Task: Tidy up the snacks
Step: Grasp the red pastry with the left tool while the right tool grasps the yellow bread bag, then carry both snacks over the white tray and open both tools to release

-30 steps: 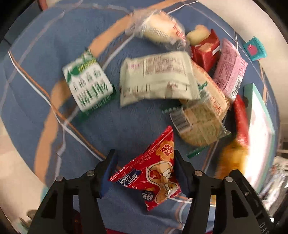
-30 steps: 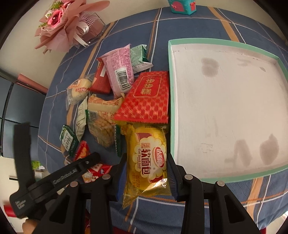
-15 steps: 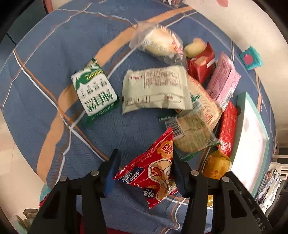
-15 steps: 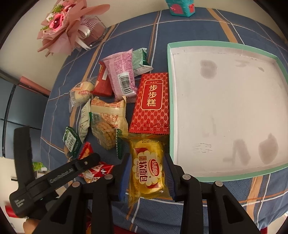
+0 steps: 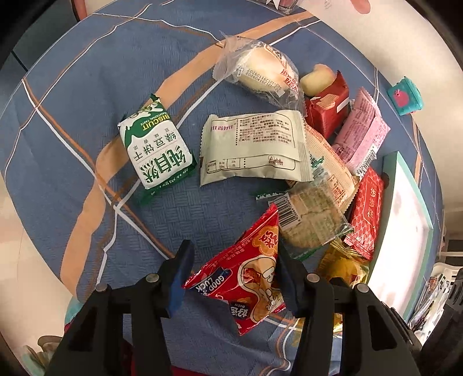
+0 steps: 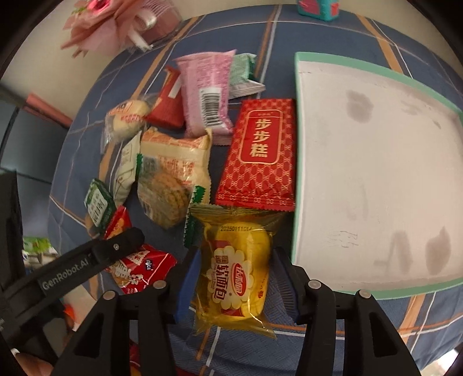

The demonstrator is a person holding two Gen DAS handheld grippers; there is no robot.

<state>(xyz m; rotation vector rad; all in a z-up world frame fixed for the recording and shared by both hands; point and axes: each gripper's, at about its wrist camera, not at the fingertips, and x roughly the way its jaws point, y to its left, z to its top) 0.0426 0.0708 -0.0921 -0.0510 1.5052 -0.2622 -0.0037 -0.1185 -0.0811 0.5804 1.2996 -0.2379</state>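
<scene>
So the left tool [image 5: 233, 277] is clamped on a red triangular snack bag [image 5: 246, 277], pads pressing it from both sides and the bag hanging tilted just above the blue plaid cloth on the worktop [image 5: 86, 72]. The right tool [image 6: 234, 277] has a yellow soft-bread packet [image 6: 235, 272] sitting between its fingers, but the jaws are opening and there's a gap on each side now, so the packet is just lying on the cloth right next to the near corner of the mint-rimmed tray [image 6: 298, 179]. A little further out, a red-and-gold cake packet [image 6: 260, 156] lies flat along the tray's left rim, touching the top seal of the yellow packet. Left of that is a clear pack of round biscuits [image 6: 170, 185] partly under a cream-and-orange wrapper. From the left side you can see a green-and-white biscuit pack [image 5: 157, 150] lying on its own, and a pale packet [image 5: 254, 147] face down just beside it. Further back sit a pink packet [image 6: 207, 92], a small red box [image 5: 327, 110] and a bun in clear wrap [image 5: 260, 72]. Way at the back is a teal little box [image 5: 405, 97] and a pink bouquet [image 6: 110, 26].
</scene>
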